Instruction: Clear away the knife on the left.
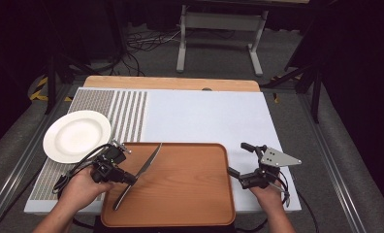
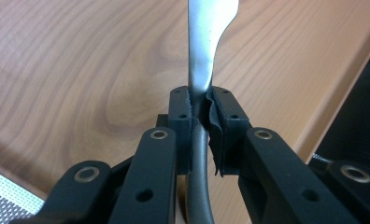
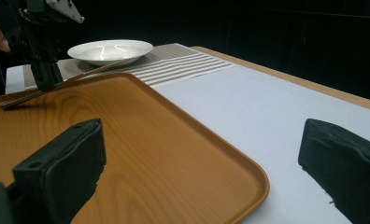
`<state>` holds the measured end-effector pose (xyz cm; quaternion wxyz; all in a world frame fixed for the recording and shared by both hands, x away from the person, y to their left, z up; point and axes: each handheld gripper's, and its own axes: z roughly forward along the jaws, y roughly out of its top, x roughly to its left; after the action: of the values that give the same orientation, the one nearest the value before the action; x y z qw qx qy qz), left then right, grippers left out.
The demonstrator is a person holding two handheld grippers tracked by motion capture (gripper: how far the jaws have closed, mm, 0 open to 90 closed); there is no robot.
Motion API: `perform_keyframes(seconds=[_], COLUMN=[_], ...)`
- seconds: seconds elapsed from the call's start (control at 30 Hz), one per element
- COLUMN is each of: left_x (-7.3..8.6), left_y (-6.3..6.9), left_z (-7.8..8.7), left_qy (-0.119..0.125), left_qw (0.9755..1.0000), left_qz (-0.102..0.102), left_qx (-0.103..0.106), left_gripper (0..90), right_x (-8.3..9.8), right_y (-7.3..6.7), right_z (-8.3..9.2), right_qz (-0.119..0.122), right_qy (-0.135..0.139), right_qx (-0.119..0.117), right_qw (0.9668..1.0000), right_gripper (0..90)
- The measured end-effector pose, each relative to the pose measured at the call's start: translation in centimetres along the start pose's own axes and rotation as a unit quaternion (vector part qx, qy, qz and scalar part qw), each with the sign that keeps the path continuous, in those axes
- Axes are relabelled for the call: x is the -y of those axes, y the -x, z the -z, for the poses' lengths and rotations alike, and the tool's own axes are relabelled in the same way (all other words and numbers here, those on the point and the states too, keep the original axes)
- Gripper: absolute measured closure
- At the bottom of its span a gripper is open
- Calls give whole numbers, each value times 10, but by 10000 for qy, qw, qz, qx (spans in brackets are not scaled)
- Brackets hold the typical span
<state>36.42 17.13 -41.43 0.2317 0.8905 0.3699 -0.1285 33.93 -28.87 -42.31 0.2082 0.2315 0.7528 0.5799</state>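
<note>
A: High view first, biggest thing down: what carries it all?

B: The tabletop [image 1: 204, 116], covered in pale sheeting, with a striped placemat [image 1: 127, 109] on its left part. On the near side sits a wooden tray [image 1: 190, 189], its far left corner lying over the edge of the placemat.

A: And the crockery?

B: A white plate [image 1: 77, 135] rests on the placemat, just beside the tray's far left corner but apart from it.

A: Where's the knife?

B: The knife [image 1: 140, 172] lies aslant over the left part of the tray, blade toward the far edge, handle toward the near left corner. In the right gripper view its handle end touches the tray while the blade slopes up toward the plate.

A: The tools?

B: The left tool [image 1: 128, 178] is pinching the knife where handle meets blade; its pads [image 2: 180, 116] press on both sides. The right tool [image 1: 239, 160] hangs spread apart by the tray's right rim, nothing between its jaws.
</note>
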Motion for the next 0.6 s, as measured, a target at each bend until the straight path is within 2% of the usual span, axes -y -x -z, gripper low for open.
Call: perform_keyframes(seconds=[0.2,0.43,0.6], left_x=[-1,-2,-3], left_y=[1,4,4], left_z=[-5,-10,-12], left_qy=[-115,-224,-269], left_qw=[9999,9994,9993], left_qz=[7,8,3], left_qx=[-31,-246,-267], left_gripper=[802,802,801], right_x=[0,0,0], right_y=[0,0,0], right_z=[0,0,0], right_qz=[-2,-15,-16], right_qy=[-14,-11,-16], right_qx=[-19,-6,-14], right_qw=[10000,10000,10000], right_gripper=[14,14,14])
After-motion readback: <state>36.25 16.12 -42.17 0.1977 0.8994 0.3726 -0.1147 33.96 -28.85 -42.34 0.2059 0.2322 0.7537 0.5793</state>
